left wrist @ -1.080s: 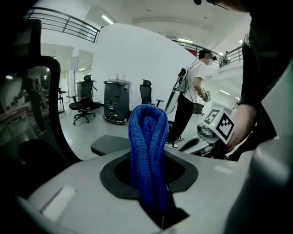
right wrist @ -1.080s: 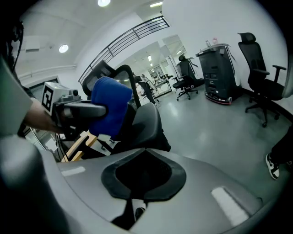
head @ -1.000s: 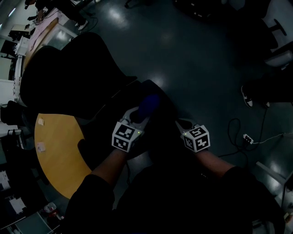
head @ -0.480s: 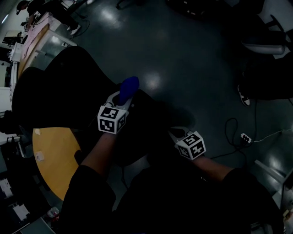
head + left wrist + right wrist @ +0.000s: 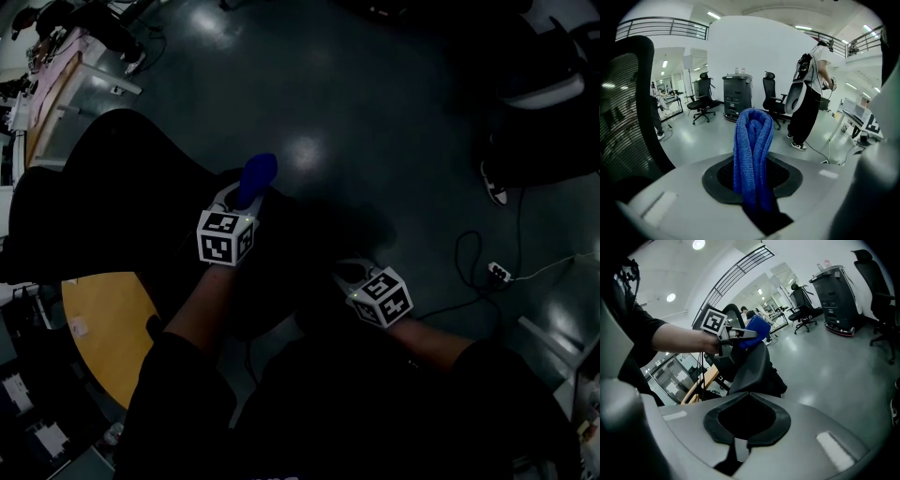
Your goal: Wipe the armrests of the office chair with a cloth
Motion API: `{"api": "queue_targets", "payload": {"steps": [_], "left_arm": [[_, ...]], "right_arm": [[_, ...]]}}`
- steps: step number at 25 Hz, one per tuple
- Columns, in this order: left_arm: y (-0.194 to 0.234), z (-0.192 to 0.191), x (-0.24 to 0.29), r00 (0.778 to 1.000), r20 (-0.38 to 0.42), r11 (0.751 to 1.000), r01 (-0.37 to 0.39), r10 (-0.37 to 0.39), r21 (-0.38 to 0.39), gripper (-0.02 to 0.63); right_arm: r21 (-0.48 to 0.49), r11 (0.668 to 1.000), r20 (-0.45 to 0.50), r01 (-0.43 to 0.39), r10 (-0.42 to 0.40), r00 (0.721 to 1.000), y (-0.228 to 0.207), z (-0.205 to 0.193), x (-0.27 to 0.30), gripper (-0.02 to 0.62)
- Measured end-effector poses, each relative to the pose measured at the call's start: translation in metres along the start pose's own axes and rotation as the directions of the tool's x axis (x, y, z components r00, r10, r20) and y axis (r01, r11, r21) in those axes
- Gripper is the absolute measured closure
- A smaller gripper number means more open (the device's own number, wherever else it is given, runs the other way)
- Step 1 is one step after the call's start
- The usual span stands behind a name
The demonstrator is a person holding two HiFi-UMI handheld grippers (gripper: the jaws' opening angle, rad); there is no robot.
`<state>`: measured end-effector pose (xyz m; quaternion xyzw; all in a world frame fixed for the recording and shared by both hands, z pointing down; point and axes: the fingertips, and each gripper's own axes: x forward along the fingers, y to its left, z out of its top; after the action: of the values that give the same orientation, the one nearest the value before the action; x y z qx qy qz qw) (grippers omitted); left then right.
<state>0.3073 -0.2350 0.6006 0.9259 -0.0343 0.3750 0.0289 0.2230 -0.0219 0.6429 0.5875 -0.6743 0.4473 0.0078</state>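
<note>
The cloth (image 5: 752, 154) is a blue, ribbed knit folded into a thick loop. It stands up out of the left tongs (image 5: 754, 199), which pinch its lower end; that end sinks into shadow and its edge is lost. In the head view the cloth (image 5: 258, 175) is a small bright blue lump beyond the left tongs (image 5: 246, 199), over the black office chair (image 5: 112, 197). That view is so dark that the armrests merge with seat and back, so I cannot tell whether cloth and armrest touch. The right gripper view shows the cloth (image 5: 757, 331) just above a dark curved chair part (image 5: 750, 366), with the contact again unclear. The mesh backrest (image 5: 623, 117) fills the left gripper view's left edge, cut off by the frame.

The right tongs (image 5: 343, 273) sit low beside the chair, pressed together with nothing between them (image 5: 740, 451). A rounded yellow desk (image 5: 103, 328) lies partly under the chair. The grey floor (image 5: 375, 112) carries a power strip (image 5: 499, 273). A person (image 5: 811, 93) stands in the background.
</note>
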Motion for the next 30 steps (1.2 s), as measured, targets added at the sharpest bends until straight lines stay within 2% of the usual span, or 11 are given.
{"api": "queue_targets", "payload": {"steps": [3, 6, 12, 20, 30], "left_arm": [[-0.009, 0.001, 0.002, 1.0, -0.003, 1.0, 0.005, -0.005, 0.013, 0.486], [-0.026, 0.001, 0.004, 0.999, -0.009, 0.998, 0.043, -0.042, 0.04, 0.486], [-0.078, -0.003, 0.008, 0.995, 0.002, 0.988, 0.103, -0.104, 0.116, 0.486], [-0.138, -0.007, 0.0, 0.978, -0.008, 0.97, 0.209, -0.21, 0.127, 0.486], [-0.197, -0.025, -0.016, 0.953, -0.032, 0.945, 0.301, -0.3, 0.13, 0.486]], "right_arm": [[0.011, 1.0, -0.002, -0.005, 0.005, 1.0, -0.003, 0.001, 0.0, 0.589], [0.017, 1.0, -0.009, -0.01, 0.01, 1.0, -0.004, 0.002, 0.002, 0.589], [0.016, 1.0, -0.005, -0.019, 0.019, 1.0, -0.005, -0.008, -0.001, 0.589], [0.028, 0.999, 0.009, -0.031, 0.031, 0.999, -0.001, -0.006, -0.002, 0.589], [-0.007, 0.999, -0.015, -0.046, 0.046, 0.999, 0.001, -0.011, -0.003, 0.589]]}}
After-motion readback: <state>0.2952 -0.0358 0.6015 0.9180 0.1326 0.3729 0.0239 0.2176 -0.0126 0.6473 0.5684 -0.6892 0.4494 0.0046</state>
